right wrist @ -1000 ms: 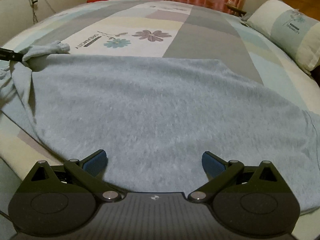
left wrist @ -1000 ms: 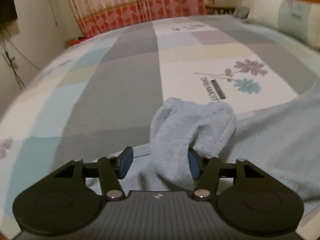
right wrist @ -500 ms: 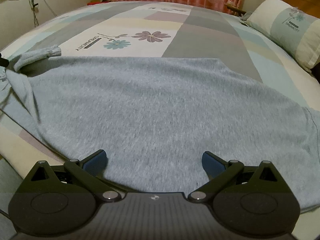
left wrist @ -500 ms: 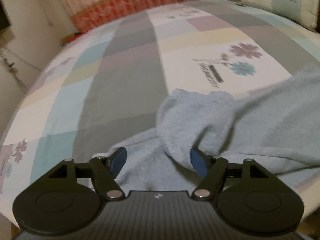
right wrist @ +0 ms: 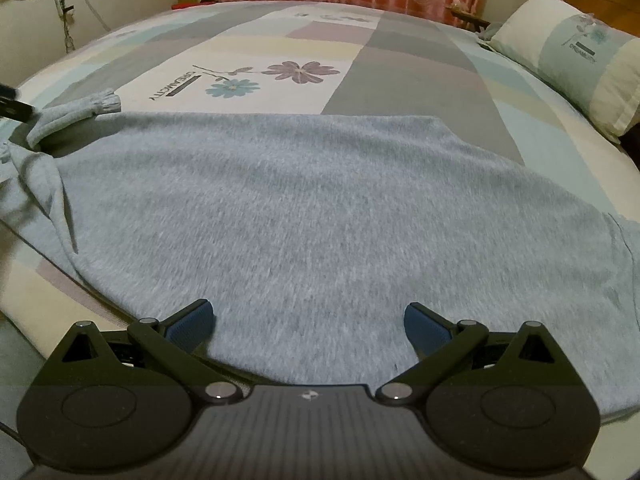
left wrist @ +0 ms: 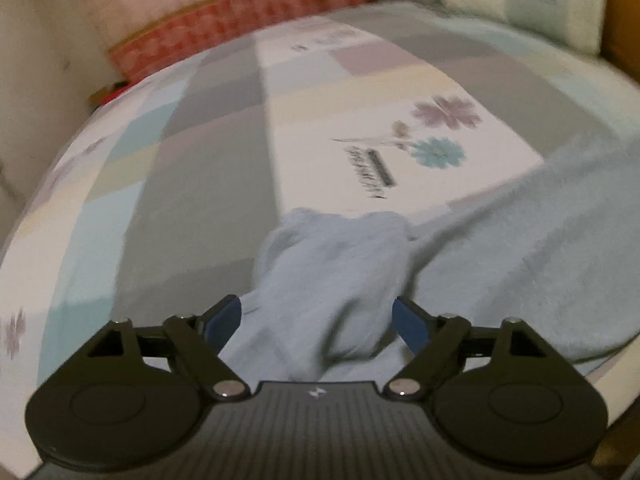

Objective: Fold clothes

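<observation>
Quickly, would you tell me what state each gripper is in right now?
Left gripper: open, astride the sweater sleeve, not clamping it.
Right gripper: open, over the sweater's body, holding nothing.

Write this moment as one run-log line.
stage: sleeve fold | left gripper: open, fingers astride bunched sleeve | right gripper: open over pale blue fleece sweater | surface: patchwork bed sheet

sweater [right wrist: 320, 208]: fuzzy matt knit | bedsheet [right wrist: 400, 68]: smooth printed cloth
</observation>
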Demonstrator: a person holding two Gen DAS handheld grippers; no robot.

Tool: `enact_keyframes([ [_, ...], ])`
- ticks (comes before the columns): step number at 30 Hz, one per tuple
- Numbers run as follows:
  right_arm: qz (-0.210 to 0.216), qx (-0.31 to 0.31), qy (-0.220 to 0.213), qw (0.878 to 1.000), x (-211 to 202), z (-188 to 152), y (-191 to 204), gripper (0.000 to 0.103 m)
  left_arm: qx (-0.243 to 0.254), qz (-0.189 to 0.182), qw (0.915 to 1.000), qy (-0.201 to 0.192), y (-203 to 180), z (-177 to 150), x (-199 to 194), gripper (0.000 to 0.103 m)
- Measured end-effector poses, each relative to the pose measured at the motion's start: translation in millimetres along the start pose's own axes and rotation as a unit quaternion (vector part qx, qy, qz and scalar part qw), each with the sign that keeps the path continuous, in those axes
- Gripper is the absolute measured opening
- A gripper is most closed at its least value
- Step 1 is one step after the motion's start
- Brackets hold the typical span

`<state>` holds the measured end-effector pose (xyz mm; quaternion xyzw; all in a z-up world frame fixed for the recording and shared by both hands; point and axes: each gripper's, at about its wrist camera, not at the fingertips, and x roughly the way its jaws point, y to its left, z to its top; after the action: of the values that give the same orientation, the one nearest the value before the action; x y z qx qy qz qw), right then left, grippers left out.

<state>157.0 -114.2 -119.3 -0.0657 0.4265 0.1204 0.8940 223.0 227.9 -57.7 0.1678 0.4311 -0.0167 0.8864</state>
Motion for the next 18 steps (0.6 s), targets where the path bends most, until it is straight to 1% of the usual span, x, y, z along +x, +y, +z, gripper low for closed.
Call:
enact_keyframes([
  [2, -0.001, 0.001, 0.002, 1.0, -2.6, 0.2, 0.0, 0.103, 0.031, 0.018, 0.9993, 0.014, -23.2, 11.0, 23.9, 0.083],
  [4, -0.002, 0.001, 0.001, 1.0, -5.6, -0.1, 0.2, 0.103, 0.045, 0.053, 0.9973, 0.025, -34.4, 14.3, 42.5, 0.083],
  [6, -0.005, 0.0, -0.001, 1.0, -9.3, -0.7, 0.7, 0.103, 0.031, 0.077, 0.9961, 0.031, -29.0, 11.7, 46.4, 0.083],
  [10, -0.007, -0.003, -0.009, 1.0, -13.8, -2.0, 1.1, 0.103, -0.025, 0.107, 0.9939, 0.012, -1.1, -10.1, 22.7, 0.083],
  [13, -0.002, -0.004, -0.008, 1.0, -11.7, -2.1, 4.4, 0.103, -0.079, 0.138, 0.9873, 0.005, 24.7, -35.0, -0.5, 0.083],
  [15, 0.001, -0.005, -0.007, 1.0, -10.2, -2.1, 6.6, 0.103, -0.116, 0.136, 0.9839, 0.007, 42.0, -52.0, -12.3, 0.084],
  [18, 0.006, -0.007, -0.005, 1.0, -8.3, -2.2, 10.0, 0.103, -0.169, 0.123, 0.9776, 0.024, 61.0, -79.2, -16.8, 0.084],
])
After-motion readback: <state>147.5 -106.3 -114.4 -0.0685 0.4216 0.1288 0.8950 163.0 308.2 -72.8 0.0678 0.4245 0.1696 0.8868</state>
